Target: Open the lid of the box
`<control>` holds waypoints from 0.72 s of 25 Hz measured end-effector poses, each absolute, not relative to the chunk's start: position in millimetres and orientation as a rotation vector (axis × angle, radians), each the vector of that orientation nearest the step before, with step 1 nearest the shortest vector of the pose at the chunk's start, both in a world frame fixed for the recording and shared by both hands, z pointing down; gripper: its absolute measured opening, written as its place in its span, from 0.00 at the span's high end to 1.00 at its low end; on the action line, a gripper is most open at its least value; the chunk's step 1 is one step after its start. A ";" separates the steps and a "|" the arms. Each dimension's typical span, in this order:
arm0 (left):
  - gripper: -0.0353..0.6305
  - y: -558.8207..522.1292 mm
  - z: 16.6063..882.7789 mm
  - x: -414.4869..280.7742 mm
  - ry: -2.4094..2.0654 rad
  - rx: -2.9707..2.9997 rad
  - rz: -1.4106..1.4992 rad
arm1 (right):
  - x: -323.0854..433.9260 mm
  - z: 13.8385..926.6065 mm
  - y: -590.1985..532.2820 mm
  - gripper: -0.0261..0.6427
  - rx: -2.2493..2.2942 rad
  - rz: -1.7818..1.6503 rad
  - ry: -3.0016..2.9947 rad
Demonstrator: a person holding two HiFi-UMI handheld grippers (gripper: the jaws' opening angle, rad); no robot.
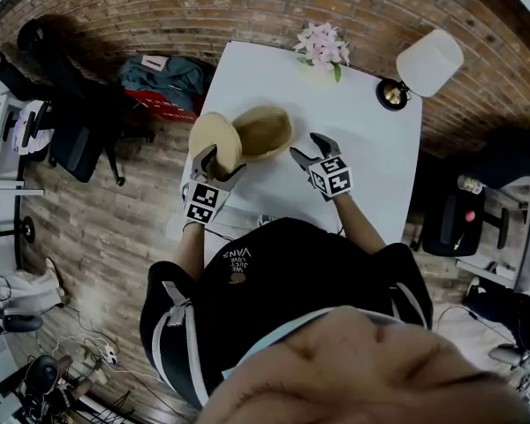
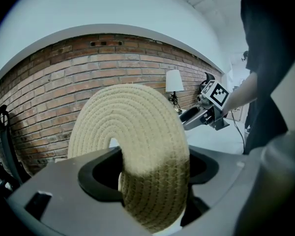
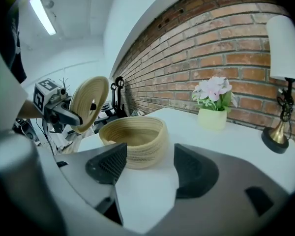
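The box is a round woven basket point(image 1: 263, 131) standing on the white table point(image 1: 371, 148) with its top open; in the right gripper view the basket point(image 3: 135, 139) sits just ahead of the jaws. Its woven lid point(image 1: 214, 138) is off and held upright on edge to the left of the basket. My left gripper point(image 1: 219, 162) is shut on the lid point(image 2: 132, 146), whose rim fills the space between the jaws. The lid point(image 3: 90, 102) also shows lifted clear beyond the basket. My right gripper point(image 1: 305, 146) stands open and empty to the right of the basket, a short way off it.
A pot of pink flowers point(image 1: 322, 47) stands at the table's far edge and a white-shaded lamp point(image 1: 424, 64) at its far right corner. A brick wall runs behind. Left of the table on the wooden floor are a black chair point(image 1: 71, 131) and a bag point(image 1: 163, 78).
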State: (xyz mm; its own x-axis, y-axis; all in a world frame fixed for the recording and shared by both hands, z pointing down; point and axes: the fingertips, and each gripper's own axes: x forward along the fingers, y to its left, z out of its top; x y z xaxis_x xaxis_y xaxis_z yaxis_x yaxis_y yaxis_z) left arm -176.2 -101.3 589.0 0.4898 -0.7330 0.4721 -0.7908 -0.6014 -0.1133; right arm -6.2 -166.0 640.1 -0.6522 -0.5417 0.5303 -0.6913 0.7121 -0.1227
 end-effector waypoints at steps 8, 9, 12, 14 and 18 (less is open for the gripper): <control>0.41 -81.2 598.8 -182.7 -1.372 2.536 0.682 | 1.4 630.2 -155.5 0.52 1.016 0.464 -2.471; 0.41 -78.9 598.5 -183.4 -1.376 2.530 0.654 | 1.4 629.1 -153.4 0.52 1.020 0.470 -2.474; 0.41 -73.2 598.4 -186.7 -1.390 2.511 0.586 | 1.2 625.7 -147.6 0.52 1.040 0.484 -2.485; 0.41 -69.3 599.3 -189.5 -1.396 2.501 0.561 | 1.3 623.4 -143.5 0.54 1.060 0.495 -2.492; 0.41 -59.1 601.5 -194.0 -1.394 2.490 0.542 | 4.2 619.1 -134.2 0.62 1.107 0.521 -2.494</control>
State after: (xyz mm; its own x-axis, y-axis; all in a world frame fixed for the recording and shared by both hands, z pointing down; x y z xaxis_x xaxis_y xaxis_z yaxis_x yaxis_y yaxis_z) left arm -194.0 -59.1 601.5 0.4769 -0.7677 0.4279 -0.8552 -0.5176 0.0245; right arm 4.2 -134.2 619.1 -0.6271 -0.6256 0.4641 -0.7590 0.6247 -0.1836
